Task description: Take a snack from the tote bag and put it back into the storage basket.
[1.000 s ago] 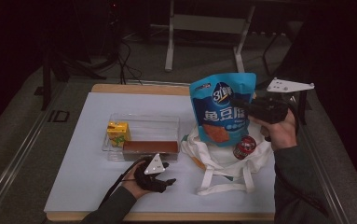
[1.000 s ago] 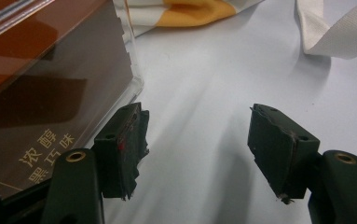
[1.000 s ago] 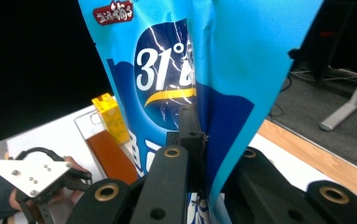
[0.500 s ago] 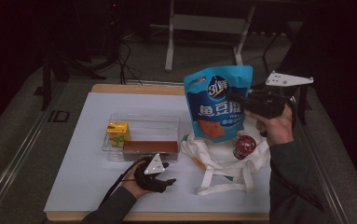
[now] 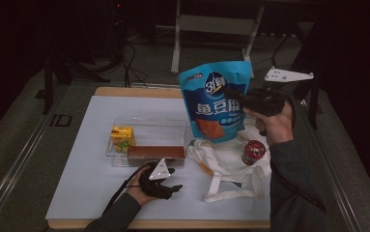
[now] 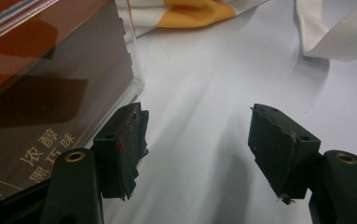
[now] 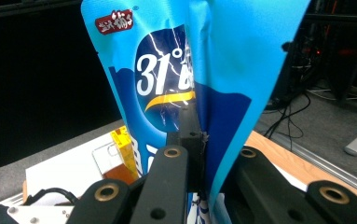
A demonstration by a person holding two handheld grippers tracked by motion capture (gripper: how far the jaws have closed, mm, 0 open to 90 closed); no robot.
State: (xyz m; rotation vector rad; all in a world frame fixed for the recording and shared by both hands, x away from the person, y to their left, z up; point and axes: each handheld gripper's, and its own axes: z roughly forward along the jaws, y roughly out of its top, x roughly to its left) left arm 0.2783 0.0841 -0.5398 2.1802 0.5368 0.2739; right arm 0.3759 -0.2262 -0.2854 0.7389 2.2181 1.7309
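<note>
Lifted a little higher and shifted left since the earlier frame, the glossy blue foil snack pouch (image 5: 216, 104) hangs above the table's far right, over the white cloth tote bag (image 5: 231, 166). Seen from the right gripper view, the right gripper (image 7: 198, 140) is clenched on the pouch's edge. The left gripper (image 6: 197, 140), jaws apart and holding nothing, rests beside the clear plastic tray (image 6: 136, 88), whose brown box (image 6: 50, 93) bears gold lettering legible in the left gripper view.

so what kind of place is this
Probably a lab or recording setup, not a home: a white-topped table on a dark floor with loose cables, and a handheld right gripper clamping a blue snack bag.
</note>
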